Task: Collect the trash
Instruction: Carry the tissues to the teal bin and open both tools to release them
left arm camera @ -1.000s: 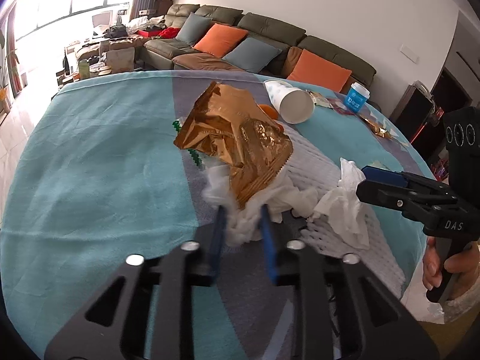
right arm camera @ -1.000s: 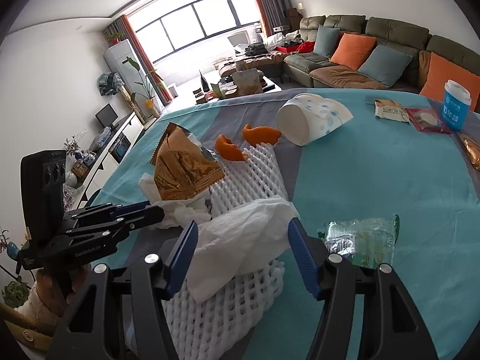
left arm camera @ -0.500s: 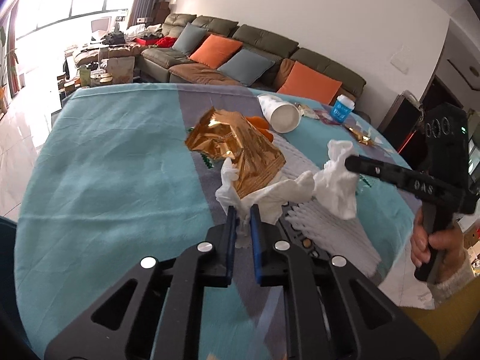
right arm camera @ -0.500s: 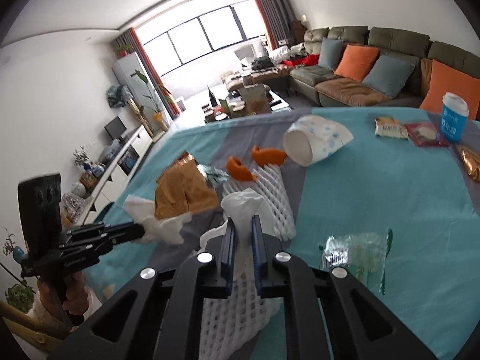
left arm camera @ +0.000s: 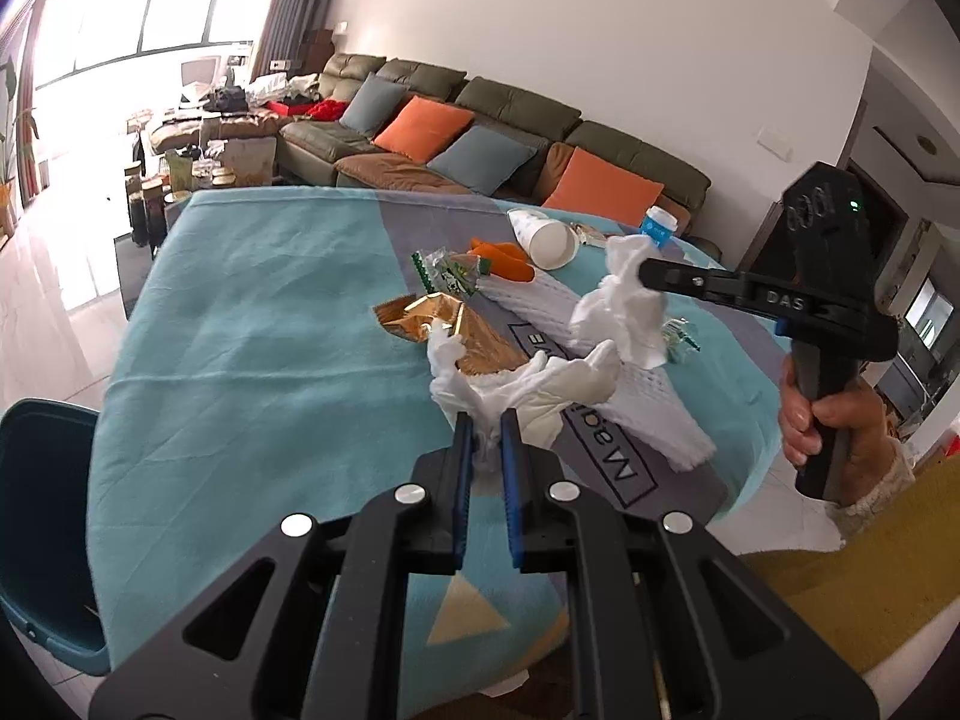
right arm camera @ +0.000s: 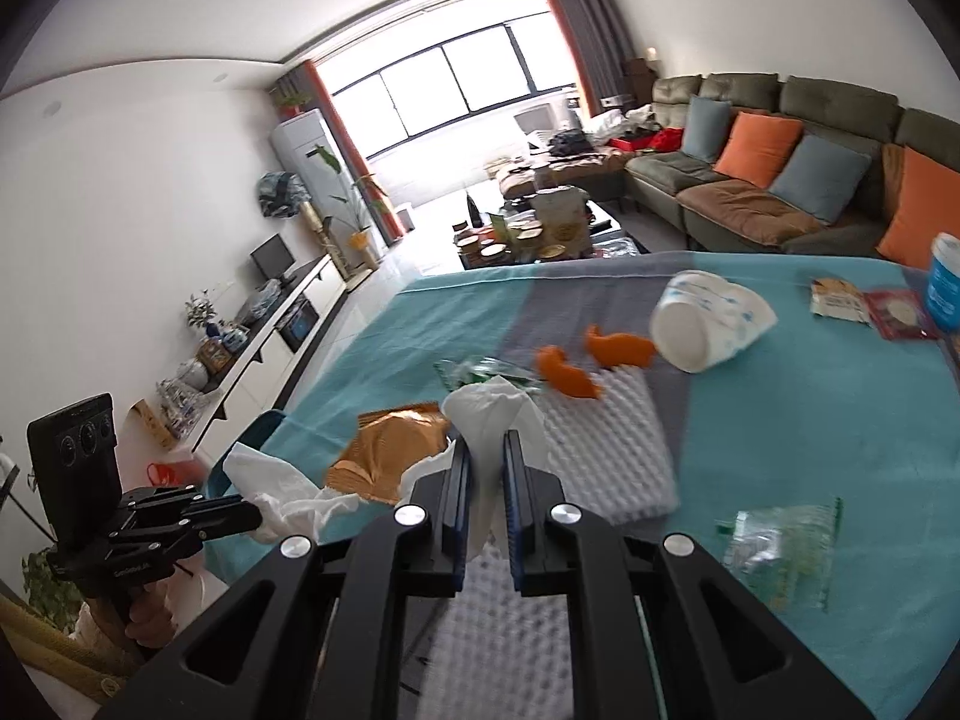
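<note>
My left gripper is shut on a crumpled white tissue, held just above the table, with a gold foil wrapper lying behind it. My right gripper is shut on a second white tissue, lifted clear of the white foam net. In the left wrist view the right gripper holds that tissue in the air. In the right wrist view the left gripper appears low on the left with its tissue.
Orange peel pieces, a tipped white paper cup, a green-printed clear wrapper and small packets lie on the teal tablecloth. A dark teal bin stands at the table's left edge. A sofa is beyond.
The right gripper's jaws closed on the tissue and lifted it off the foam net. The left gripper tightened on its tissue and drew back and up; the gold wrapper slid off onto the table.
</note>
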Available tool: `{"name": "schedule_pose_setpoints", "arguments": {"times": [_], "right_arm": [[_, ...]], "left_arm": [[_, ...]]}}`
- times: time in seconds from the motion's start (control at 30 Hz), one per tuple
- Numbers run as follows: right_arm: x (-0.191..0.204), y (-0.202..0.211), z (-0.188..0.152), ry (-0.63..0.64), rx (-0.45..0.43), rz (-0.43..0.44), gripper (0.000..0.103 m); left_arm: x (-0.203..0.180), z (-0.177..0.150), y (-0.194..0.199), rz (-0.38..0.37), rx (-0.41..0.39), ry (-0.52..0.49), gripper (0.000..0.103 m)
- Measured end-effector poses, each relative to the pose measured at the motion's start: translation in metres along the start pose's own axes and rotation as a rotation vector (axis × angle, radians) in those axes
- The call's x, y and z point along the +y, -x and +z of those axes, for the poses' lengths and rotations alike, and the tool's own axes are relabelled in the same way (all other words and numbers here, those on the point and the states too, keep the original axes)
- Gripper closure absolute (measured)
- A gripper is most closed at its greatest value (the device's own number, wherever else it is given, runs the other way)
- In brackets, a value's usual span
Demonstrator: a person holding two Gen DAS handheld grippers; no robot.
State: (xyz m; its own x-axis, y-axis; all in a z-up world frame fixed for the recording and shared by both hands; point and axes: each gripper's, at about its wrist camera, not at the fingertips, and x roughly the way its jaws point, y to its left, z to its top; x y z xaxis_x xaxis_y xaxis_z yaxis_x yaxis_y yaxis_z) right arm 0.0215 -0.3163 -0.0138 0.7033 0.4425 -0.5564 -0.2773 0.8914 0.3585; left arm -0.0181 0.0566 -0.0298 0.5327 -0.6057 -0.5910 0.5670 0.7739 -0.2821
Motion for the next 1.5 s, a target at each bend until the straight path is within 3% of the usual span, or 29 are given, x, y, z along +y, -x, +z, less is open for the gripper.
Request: {"name": "schedule_pose_setpoints", "arguments": {"times": [0.3, 0.87, 1.5], "right_arm": [[0.026, -0.017, 0.001, 0.04, 0.02, 0.059, 0.094], [0.049, -0.042, 0.012, 0.076, 0.036, 0.126, 0.094], [0.132, -0.103, 0.016, 0.197, 0.123, 0.319, 0.094]], "left_arm": [[0.008, -0.009, 0.032, 0.0, -0.049, 0.035, 0.093], [0.035, -0.02, 0.08, 0.16, -0.11, 0.114, 0.093], [0.076, -0.037, 0.125, 0.359, -0.159, 0.228, 0.093]]}}
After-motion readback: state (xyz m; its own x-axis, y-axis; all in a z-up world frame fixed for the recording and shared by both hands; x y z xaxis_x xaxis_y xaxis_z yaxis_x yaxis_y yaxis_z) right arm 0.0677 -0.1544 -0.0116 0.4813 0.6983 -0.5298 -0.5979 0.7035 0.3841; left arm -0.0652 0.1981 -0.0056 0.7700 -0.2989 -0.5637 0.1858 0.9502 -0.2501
